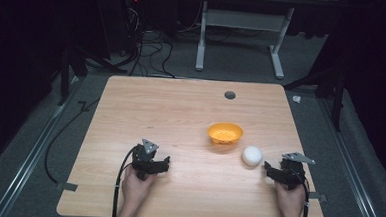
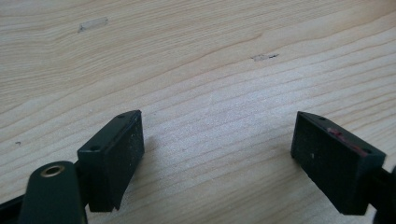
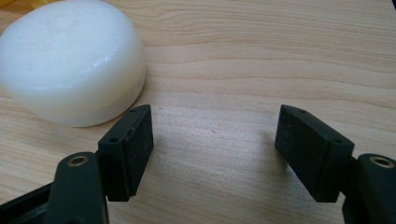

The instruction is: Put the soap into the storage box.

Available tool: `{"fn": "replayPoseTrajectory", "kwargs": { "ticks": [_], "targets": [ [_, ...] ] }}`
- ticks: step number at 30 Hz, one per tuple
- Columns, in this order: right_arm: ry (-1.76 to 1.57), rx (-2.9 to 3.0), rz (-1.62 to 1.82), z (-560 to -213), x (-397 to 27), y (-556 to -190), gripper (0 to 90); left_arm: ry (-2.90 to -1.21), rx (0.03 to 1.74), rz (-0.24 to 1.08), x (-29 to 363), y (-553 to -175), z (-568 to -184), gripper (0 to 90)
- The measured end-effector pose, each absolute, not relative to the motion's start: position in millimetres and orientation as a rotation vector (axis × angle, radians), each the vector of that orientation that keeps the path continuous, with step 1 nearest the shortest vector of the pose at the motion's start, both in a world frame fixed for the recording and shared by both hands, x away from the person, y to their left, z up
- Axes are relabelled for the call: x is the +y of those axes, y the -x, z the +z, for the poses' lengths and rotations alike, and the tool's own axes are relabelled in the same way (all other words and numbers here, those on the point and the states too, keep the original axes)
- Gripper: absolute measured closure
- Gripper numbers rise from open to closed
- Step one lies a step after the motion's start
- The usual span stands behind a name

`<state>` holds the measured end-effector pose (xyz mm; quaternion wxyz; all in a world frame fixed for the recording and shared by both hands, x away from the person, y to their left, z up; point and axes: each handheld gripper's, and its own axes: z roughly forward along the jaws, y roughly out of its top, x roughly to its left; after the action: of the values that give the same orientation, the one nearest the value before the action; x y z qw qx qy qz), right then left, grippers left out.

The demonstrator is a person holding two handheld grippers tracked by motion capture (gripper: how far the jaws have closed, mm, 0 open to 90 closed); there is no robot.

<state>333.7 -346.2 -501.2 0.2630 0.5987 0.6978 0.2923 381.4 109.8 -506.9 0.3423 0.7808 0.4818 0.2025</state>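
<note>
White puck (image 3: 70, 60), a round and smooth thing, lies on the table (image 1: 180, 113) just beside the orange bowl (image 1: 225, 133), on the side of my right gripper (image 3: 215, 149), so I judge the work is not yet begun: grasping it and perhaps placing it into this bowl is all left. My right gripper stands near it with jaws apart and nothing between them, and my left gripper (image 2: 217, 154), well apart from the bowl, is also spread and empty. I read no brand, label or writing anywhere.
</note>
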Motion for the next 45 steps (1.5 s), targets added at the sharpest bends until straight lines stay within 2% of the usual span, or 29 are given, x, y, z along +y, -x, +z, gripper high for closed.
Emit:
{"fn": "replayPoseTrajectory", "kwargs": {
  "ticks": [45],
  "targets": [
    [-1.616,1.933,0.847,-492.8,-356.2,-325.2,29.8,-2.029,1.254,0.526,109.9,-381.6,-506.9,17.6]
  ]
}}
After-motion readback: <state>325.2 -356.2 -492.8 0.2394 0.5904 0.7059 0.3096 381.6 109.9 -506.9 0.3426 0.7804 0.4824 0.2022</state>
